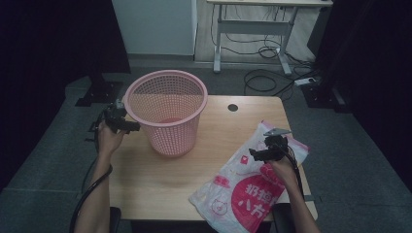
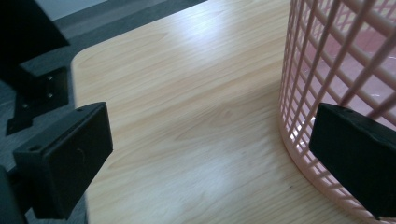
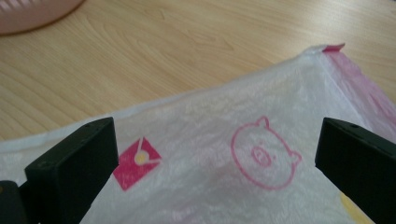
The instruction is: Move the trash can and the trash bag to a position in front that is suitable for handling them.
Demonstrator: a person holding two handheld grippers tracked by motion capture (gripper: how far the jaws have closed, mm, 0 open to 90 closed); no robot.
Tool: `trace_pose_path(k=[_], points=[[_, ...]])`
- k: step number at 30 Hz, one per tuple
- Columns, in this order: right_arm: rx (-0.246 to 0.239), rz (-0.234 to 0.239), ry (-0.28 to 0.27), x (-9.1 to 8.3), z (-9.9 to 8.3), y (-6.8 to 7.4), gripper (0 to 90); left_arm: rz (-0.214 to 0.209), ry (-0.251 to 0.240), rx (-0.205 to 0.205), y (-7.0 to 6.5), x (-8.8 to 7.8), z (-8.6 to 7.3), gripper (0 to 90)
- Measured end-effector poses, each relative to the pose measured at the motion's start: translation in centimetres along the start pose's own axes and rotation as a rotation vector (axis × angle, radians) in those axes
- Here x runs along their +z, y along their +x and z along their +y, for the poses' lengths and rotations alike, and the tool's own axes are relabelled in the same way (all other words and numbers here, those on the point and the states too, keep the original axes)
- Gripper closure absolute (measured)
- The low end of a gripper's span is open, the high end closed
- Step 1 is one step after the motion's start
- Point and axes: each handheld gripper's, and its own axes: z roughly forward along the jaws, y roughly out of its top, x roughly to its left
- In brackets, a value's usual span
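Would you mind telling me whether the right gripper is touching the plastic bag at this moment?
Cannot tell. In the right gripper view the right gripper stands open over the plastic bag, nothing pinched, but neither contact nor gap is plain.

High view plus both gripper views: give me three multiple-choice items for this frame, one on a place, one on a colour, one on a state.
1. Where does the plastic bag lie?
A. inside the basket
B. flat on the table, at its near right
C. on the floor

2. What colour is the basket?
A. pink
B. blue
C. black

3. How do the jaws of the right gripper stand?
A. shut on the bag
B. shut on nothing
C. wide open above the bag

Key: 1 B, the high view shows it spread on the wood; 2 A, pink lattice in the high and left gripper views; 3 C, the printed bag shows untouched between the parted jaws.
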Motion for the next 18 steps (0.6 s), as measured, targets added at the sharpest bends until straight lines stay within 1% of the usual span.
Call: trace_pose_path(k=[3,7,8,10,12,13,14,16,17,18], points=[[0.006,0.003,-0.01,0.3,0.9,0.0,0.0,-0.019,-0.001,0.031,-1.2,0.4,0.7,0.0],[0.004,0.005,-0.018,0.6,2.0,0.0,0.0,-0.065,-0.014,0.064,-3.4,1.1,1.8,0.0],[0.006,0.005,-0.023,0.7,2.3,0.1,0.0,-0.082,-0.018,0.074,-4.1,1.3,2.1,0.0],[0.004,0.009,-0.026,1.0,2.8,0.2,0.0,-0.125,-0.02,0.109,-5.5,1.6,2.7,0.0],[-0.003,0.013,-0.028,1.4,3.4,0.4,0.0,-0.19,-0.031,0.142,-6.5,1.8,3.3,0.0],[-0.008,0.016,-0.03,1.6,3.7,0.6,0.0,-0.184,-0.032,0.145,-6.7,1.9,3.6,0.0],[-0.016,0.014,-0.028,1.8,4.0,0.7,0.0,-0.169,-0.021,0.146,-6.5,2.1,4.0,0.0],[-0.033,0.003,-0.023,2.3,4.7,0.9,0.0,-0.142,-0.017,0.11,-6.0,2.3,4.5,0.0],[-0.038,-0.002,-0.022,2.6,5.1,1.0,0.0,-0.13,-0.014,0.103,-5.7,2.3,4.8,0.0],[-0.037,-0.004,-0.02,2.8,5.6,1.0,0.0,-0.127,-0.02,0.089,-5.5,2.4,5.1,0.0]])
